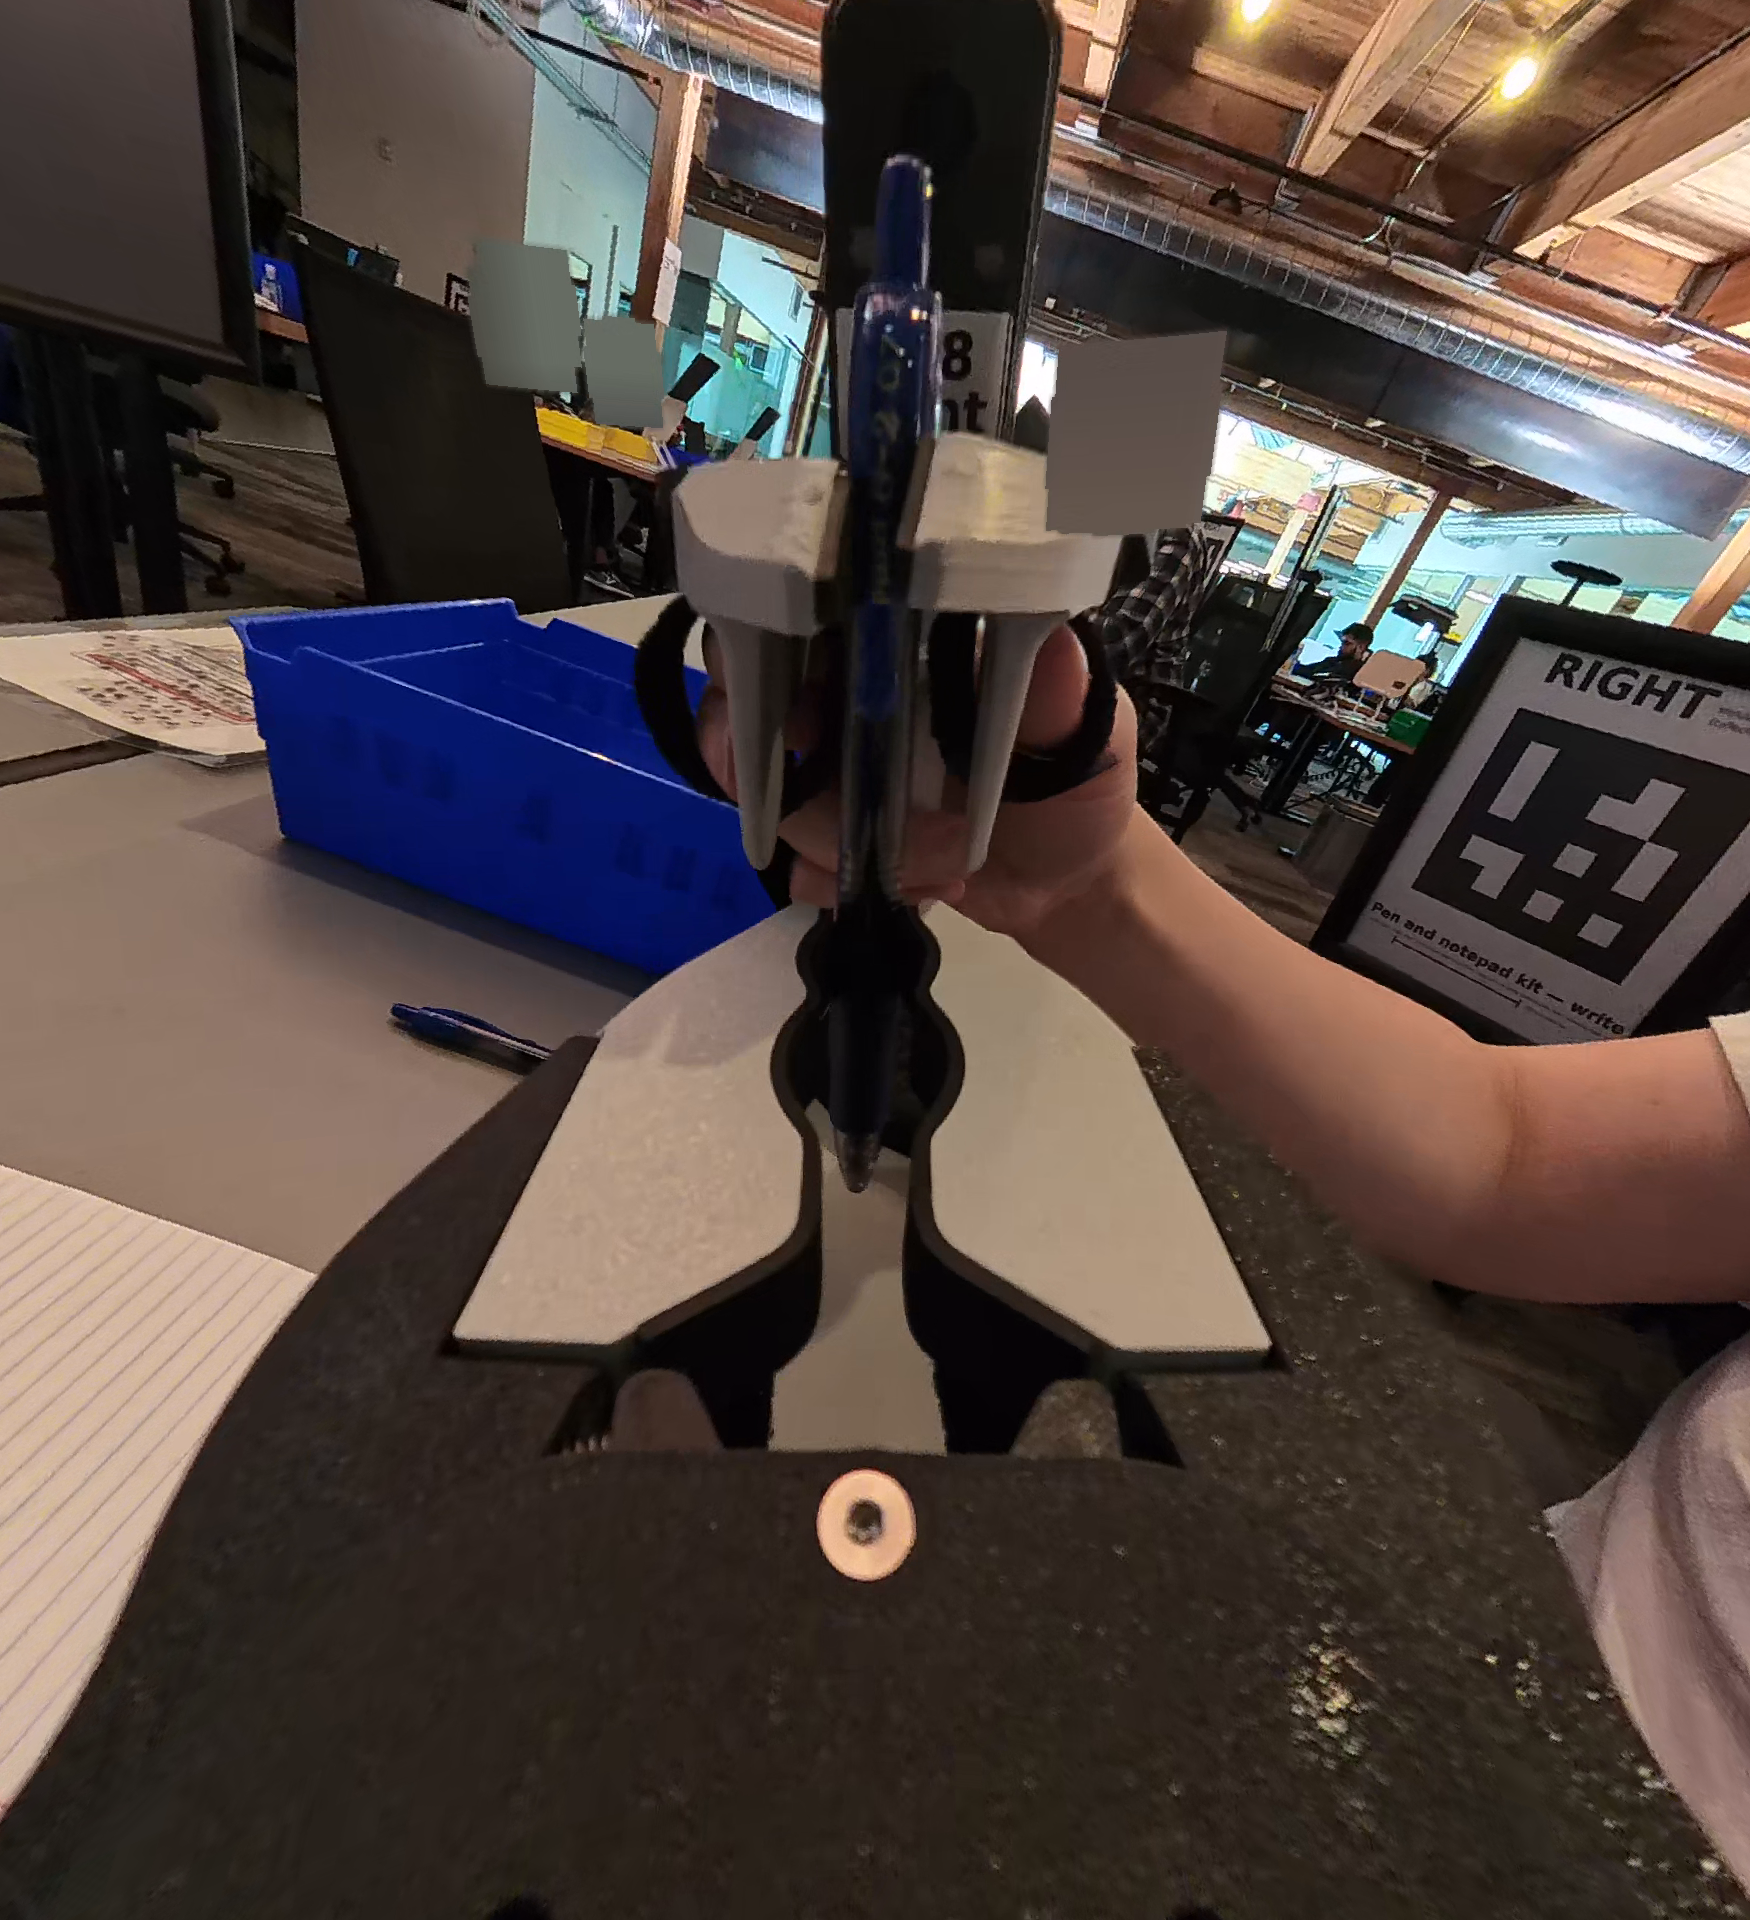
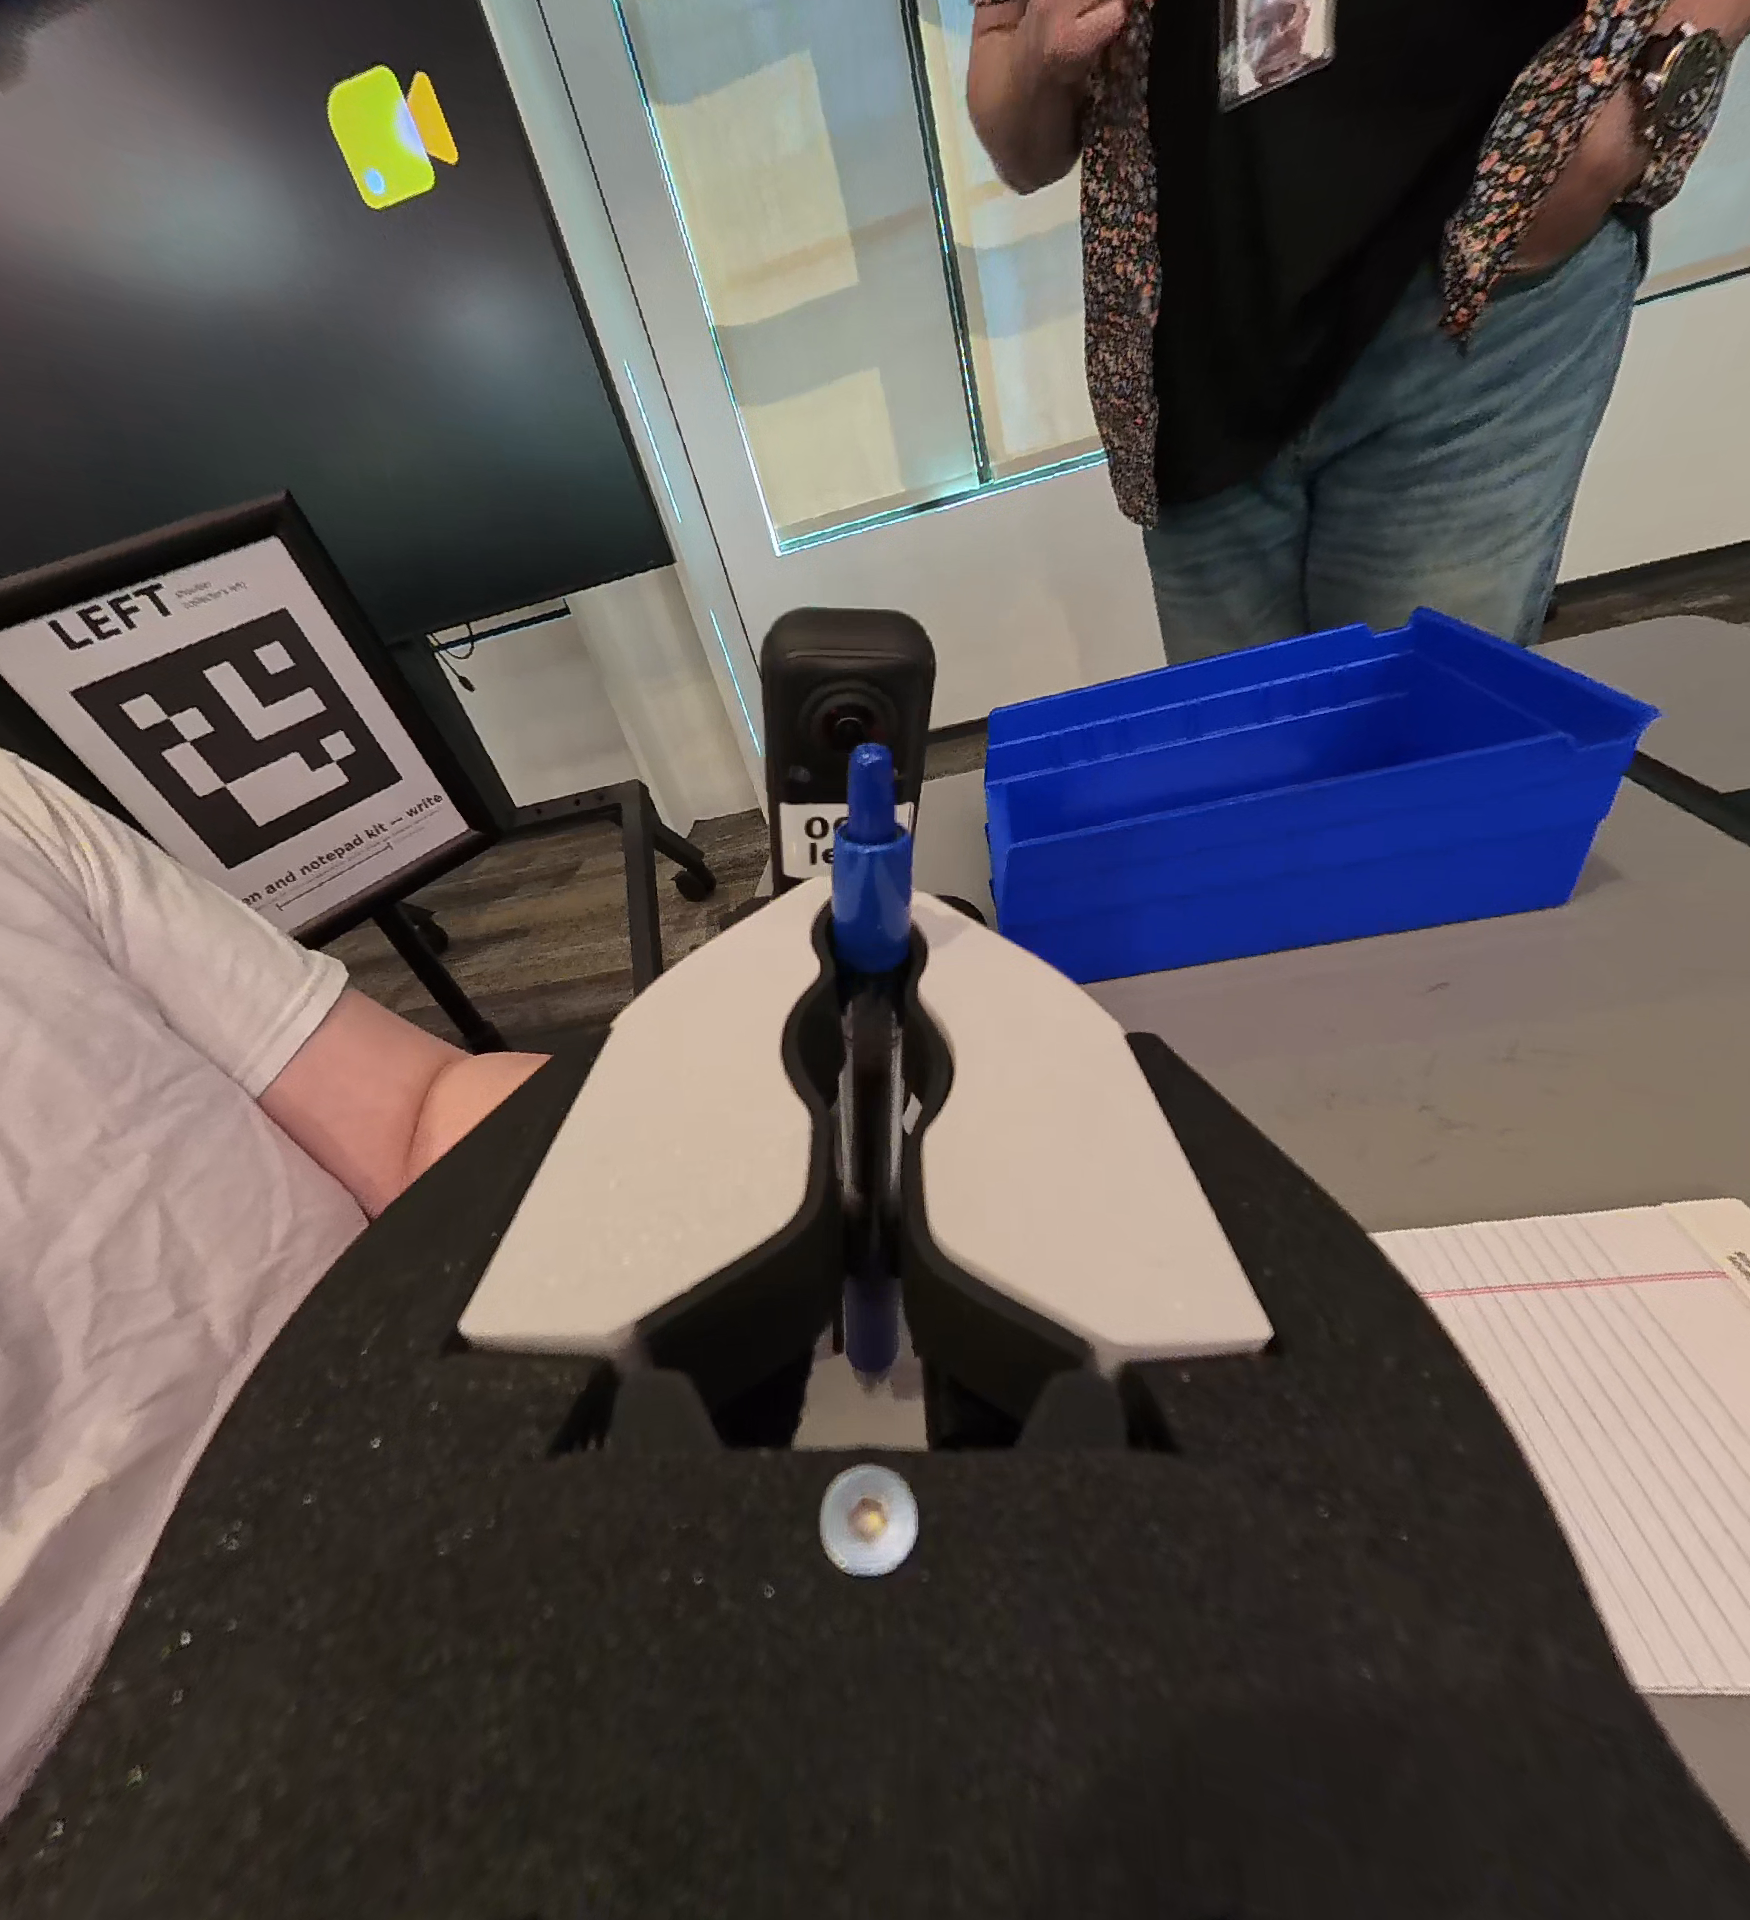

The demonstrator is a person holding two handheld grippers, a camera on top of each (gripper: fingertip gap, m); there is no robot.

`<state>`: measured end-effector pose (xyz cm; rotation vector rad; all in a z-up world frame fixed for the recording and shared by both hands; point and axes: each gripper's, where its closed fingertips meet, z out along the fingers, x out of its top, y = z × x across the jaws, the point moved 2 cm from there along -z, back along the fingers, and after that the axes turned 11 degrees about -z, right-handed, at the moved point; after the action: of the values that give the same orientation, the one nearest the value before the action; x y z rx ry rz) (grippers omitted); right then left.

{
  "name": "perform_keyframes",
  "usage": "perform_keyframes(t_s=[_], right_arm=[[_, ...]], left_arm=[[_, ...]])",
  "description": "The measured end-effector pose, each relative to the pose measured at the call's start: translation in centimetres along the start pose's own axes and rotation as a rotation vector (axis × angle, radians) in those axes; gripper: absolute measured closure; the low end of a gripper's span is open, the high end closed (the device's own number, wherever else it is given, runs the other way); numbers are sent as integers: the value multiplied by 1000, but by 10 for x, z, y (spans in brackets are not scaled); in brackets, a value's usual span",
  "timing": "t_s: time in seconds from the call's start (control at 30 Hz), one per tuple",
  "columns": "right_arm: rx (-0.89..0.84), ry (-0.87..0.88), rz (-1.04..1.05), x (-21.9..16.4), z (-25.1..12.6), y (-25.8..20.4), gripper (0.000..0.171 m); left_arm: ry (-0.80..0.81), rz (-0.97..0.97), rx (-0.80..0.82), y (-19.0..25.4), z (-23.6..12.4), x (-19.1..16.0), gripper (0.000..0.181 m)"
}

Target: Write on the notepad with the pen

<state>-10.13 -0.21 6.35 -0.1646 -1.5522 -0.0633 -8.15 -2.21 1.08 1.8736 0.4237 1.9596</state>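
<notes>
Left wrist view: left gripper [image 1: 860, 935] and right gripper [image 2: 871, 935] jaws both pinched pen [image 1: 886, 520]. We judged it light, stiff, slick; grip mid-barrel.

A grey table [image 1: 123, 935] carries a blue plastic bin [image 1: 497, 748], a second blue pen [image 1: 471, 1034] lying loose just in front of it, a lined white notepad [image 1: 50, 1382] nearer the edge, and a printed sheet [image 1: 164, 675] at the far side

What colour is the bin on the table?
Bright blue bin, clearest in the right wrist view.
</notes>
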Motion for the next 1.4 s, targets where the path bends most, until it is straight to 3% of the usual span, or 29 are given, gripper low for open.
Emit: perform_keyframes(t_s=[0.1,0.17,0.5,0.53,0.63,0.83,0.93,1.4], right_arm=[[-13,20,32,1,-1,4,157],[11,25,30,2,-2,2,166],[-1,8,7,-4,-4,3,166],[-3,12,-1,-4,-5,3,166],[-23,32,-36,-7,-14,8,166],[-191,13,-15,-22,-45,40,166],[-231,-6,-8,-24,-48,46,166],[-316,-96,-14,-33,-42,49,166]], left_arm=[[-8,1,5,-1,0,-1,169],[-8,-5,3,-1,1,-2,169],[-26,-2,43,-6,0,-6,169],[-29,-7,64,-8,0,-5,161],[-20,-3,182,-14,-6,1,143],[-104,129,738,-51,-40,12,148],[-119,168,917,-65,-51,14,148],[-83,127,1019,-79,-68,16,149]])
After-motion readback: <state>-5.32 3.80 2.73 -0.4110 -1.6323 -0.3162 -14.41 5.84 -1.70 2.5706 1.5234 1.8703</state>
